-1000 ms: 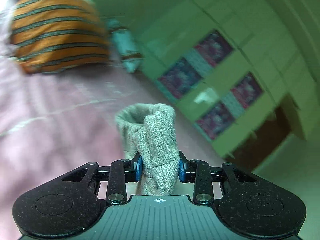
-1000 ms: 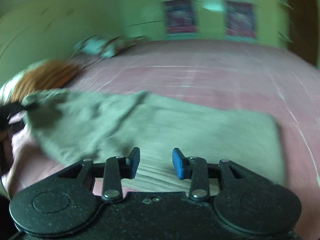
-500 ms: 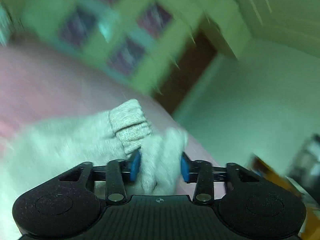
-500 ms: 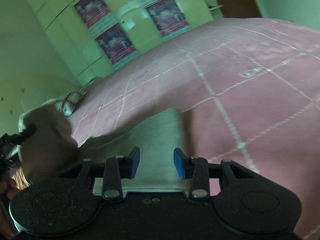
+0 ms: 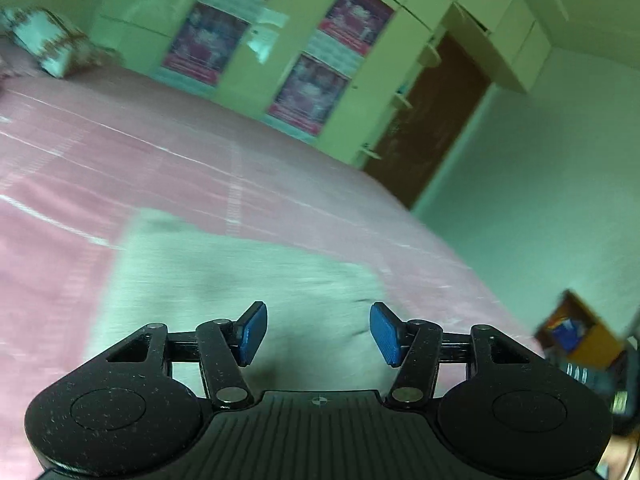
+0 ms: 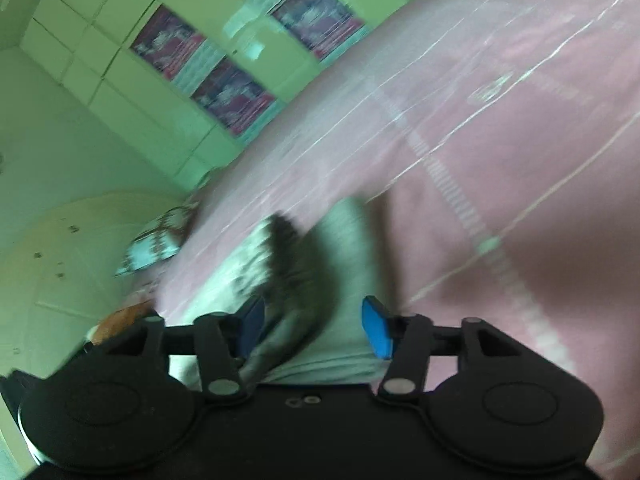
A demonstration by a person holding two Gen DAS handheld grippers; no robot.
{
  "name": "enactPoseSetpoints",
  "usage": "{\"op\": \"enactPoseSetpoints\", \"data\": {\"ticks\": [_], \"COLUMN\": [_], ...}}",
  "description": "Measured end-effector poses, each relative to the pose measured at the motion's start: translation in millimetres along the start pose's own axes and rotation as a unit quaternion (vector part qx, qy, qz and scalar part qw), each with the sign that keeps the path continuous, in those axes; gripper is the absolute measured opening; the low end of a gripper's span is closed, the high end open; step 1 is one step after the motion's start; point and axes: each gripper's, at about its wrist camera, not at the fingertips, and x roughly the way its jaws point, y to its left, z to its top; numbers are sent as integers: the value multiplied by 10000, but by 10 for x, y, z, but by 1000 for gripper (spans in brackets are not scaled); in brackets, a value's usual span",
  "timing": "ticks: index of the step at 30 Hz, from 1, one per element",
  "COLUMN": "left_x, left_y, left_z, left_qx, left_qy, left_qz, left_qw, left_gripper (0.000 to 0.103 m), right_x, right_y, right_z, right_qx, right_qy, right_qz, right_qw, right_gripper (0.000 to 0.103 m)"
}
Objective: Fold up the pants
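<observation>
- Grey knit pants lie flat on the pink bedsheet, spread ahead of the left gripper, whose blue pads stand wide apart with nothing between them.
- In the right wrist view the pants show as a narrow band with a darker raised ridge of cloth, which suggests one fold already laid over.
- The right gripper hovers just above that cloth, jaws wide and empty.
- Motion blur hides the edges, so neatness cannot be judged; likely one more fold and some smoothing remain.
</observation>
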Motion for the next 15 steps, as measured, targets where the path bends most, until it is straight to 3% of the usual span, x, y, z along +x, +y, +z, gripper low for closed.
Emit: {"op": "enactPoseSetpoints", "data": {"ticks": [4,7,12,15], "left_x": [-408,-584,-436,-378], "left_y": [375,577,677,587], "left_z": [-131,-283,-401,-465], "left_qx": [-64,-142,55,416], "left_qy": [9,110,358,539], "left_qz": [487,698,868,786], "left_qw": [9988,9974,9956,9946], "left_gripper": [57,57,57,57], "right_x": [327,474,644,683], "right_y": [34,14,152,290], "right_z": [-65,-87,-125,-148], "right_qx": [725,1127,1122,833], "right_qy": [588,570,481,375], "right_qz": [218,261,154,-149], "right_qw": [9954,9916,9924,9957], "right_gripper": [47,51,57,50]}}
